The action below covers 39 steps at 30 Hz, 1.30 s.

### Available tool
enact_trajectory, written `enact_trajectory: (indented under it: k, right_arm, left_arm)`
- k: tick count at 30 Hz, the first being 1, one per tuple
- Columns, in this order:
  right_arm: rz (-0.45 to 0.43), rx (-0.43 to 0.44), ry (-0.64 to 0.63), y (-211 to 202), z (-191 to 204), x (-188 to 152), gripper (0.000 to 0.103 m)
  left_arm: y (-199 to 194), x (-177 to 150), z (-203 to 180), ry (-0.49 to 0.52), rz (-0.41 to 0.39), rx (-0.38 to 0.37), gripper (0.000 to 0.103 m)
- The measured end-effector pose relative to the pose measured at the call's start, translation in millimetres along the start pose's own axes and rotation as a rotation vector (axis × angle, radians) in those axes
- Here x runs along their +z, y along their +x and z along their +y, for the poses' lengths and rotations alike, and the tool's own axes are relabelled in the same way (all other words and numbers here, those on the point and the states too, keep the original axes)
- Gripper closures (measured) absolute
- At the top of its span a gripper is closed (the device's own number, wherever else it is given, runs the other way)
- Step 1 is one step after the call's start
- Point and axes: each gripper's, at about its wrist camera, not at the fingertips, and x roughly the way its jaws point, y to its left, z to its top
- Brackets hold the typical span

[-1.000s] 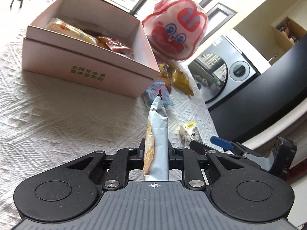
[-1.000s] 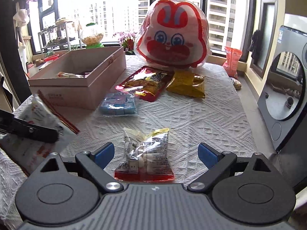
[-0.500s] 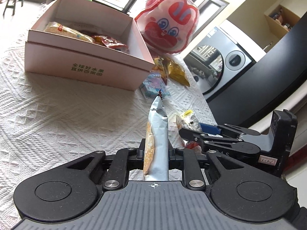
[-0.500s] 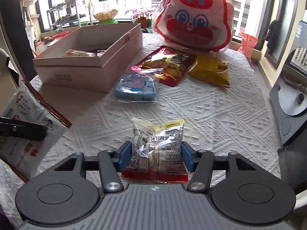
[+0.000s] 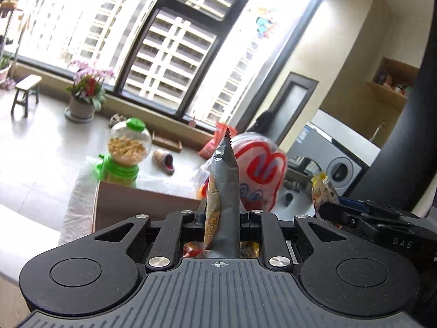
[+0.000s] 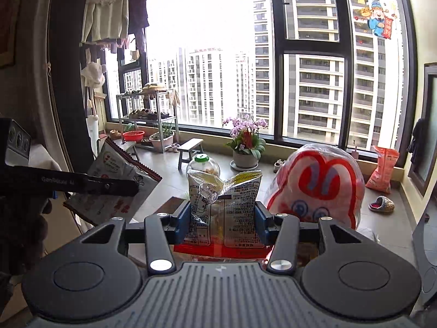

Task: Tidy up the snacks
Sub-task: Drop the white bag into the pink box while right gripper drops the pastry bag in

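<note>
Both packets lifted, none boxed yet: left gripper [image 5: 221, 216] pinches silver packet [image 5: 224, 191]; right gripper [image 6: 222, 220], jaws closing, clamps clear snack pack [image 6: 224, 207]; box [image 5: 142, 205] lower centre.

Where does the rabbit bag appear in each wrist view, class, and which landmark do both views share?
Left wrist: rabbit bag right of centre, behind the held silver packet.
Right wrist: rabbit bag at lower right, beside the held clear packet.
Shared landmark: potted orchid on the floor by the window.
</note>
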Motion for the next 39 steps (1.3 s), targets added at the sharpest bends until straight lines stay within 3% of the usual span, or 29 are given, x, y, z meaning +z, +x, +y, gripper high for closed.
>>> enact_trajectory:
  k: [5,10,12,16,21,25,29,34,37,39]
  right_arm:
    - [0.14,0.013,0.064,75.4,2.9,-6.2,0.055]
    - [0.258,0.049,0.13,133.4,4.3,-24.8,0.054]
    - [0.298,0.061,0.143,146.1,5.9,-32.9,0.048]
    - [0.255,-0.002,0.061,139.4,6.3,-47.3,0.033]
    - [0.247,-0.152,0.039,125.0,-25.0,-65.6,0.032]
    - [0.29,-0.237,0.095,113.6,-63.2,-94.8,0.025]
    - [0.38,-0.23,0.204,119.1,-89.3,-123.5,0.025]
    - [0.379,-0.224,0.204,115.5,-80.8,-138.3,0.025]
    - [0.363,-0.239,0.157,110.8,-75.8,-136.4,0.025]
    - [0.339,-0.188,0.161,105.0,-73.8,-134.0,0.025]
  left_arm:
    - [50.7,-31.5,46.5,-0.113,0.134,0.036,0.081]
    - [46.7,-37.4,68.9,-0.16,0.078,0.134,0.075]
    - [35.2,-35.3,67.4,-0.156,0.045,0.151,0.075]
    - [20.6,-34.3,56.4,-0.102,-0.002,0.17,0.075]
    - [12.4,-36.4,53.0,-0.172,-0.008,0.132,0.075]
    - [12.8,-46.4,38.0,-0.119,0.041,0.127,0.075]
    - [25.1,-49.6,33.4,-0.049,0.036,0.256,0.075]
    - [22.2,-43.1,53.3,-0.08,0.012,0.364,0.075]
    - [10.9,-44.3,49.0,-0.083,-0.002,0.324,0.075]
    - [4.6,-47.7,36.2,-0.077,0.01,0.224,0.075]
